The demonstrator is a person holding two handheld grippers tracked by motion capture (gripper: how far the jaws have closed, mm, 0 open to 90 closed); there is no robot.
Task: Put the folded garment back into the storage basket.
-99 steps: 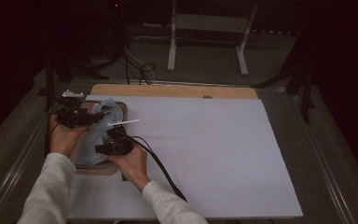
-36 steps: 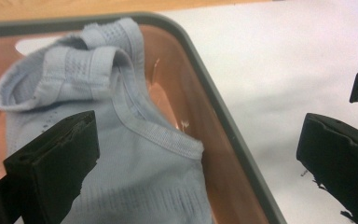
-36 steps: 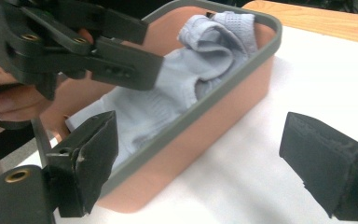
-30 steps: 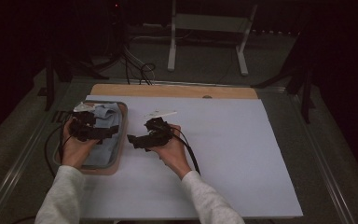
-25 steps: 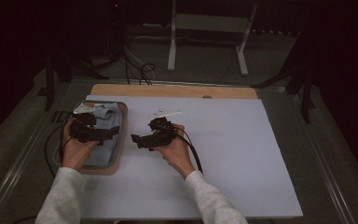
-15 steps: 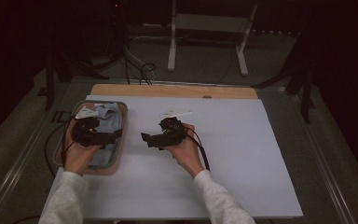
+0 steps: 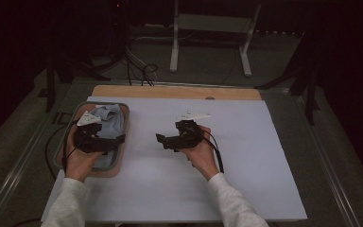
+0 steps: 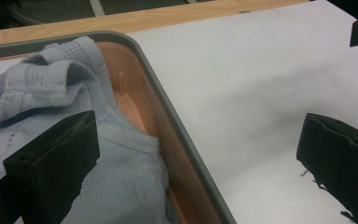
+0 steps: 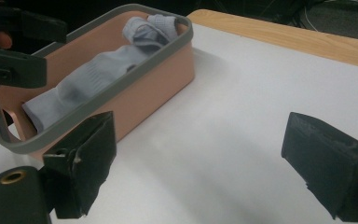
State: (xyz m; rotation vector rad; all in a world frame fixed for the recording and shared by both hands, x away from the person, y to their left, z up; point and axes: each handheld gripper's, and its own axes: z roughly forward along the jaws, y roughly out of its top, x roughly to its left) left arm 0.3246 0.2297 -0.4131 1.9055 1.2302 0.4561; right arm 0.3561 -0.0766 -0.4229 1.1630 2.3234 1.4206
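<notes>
At the left edge of the white sheet: my work sits in one tray.
Tray (image 7: 121, 137): peach inside, grey rim, lying partly on the white sheet (image 7: 246, 161) with its outer side past the sheet's edge.
Cloth (image 8: 121, 172): a pale blue knitted piece, a sock by the look of it, lying bunched inside the tray, its ribbed end folded over at the far end.
My left tongs (image 7: 97, 139): over the tray, jaws wide apart and holding nothing; one jaw above the cloth, the other out over the sheet.
My right tongs (image 7: 168, 140): above the bare sheet, well apart from the tray, jaws spread and empty, aimed toward the tray's side.
Risk, rim: my left jaws straddle the rim, so closing here would likely pinch the tray wall along with the cloth and drag or tip the tray.
Risk, grip: a shallow bite on the loose fold may slip.
Hard to make out: whether the bundle is one piece or two; how far my left jaws stand above the cloth; the tray's near end, covered by my left hand (image 7: 78, 163) from above.
</notes>
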